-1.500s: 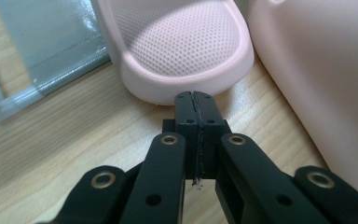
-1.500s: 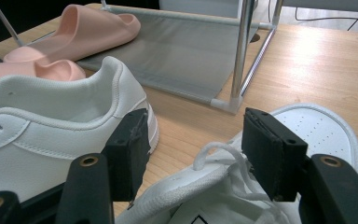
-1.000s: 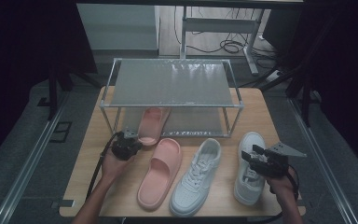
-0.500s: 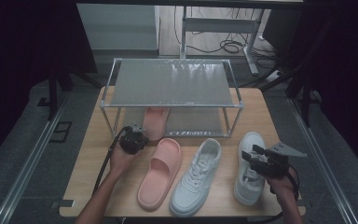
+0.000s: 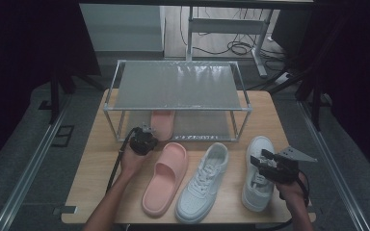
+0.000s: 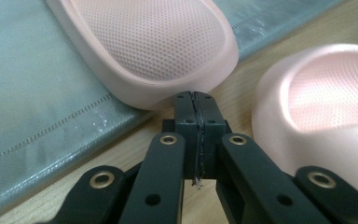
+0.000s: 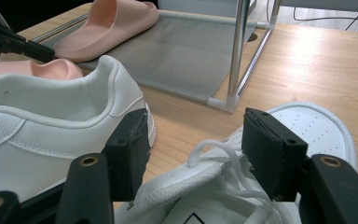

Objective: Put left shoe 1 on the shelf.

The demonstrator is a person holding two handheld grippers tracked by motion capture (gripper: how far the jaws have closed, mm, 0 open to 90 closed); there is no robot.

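table: rack, slipper, two sneakers | lower shelf: slipper

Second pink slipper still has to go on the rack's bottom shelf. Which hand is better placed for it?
Probably the left. The left gripper, jaws shut, sits at the shelved slipper with the loose slipper right beside it. The right gripper is open over a white sneaker, farther off.

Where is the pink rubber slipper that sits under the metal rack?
In the high view the pink rubber slipper lies on the lower shelf of the metal rack, at its left side, heel end toward the person, with the shut left gripper at that end.
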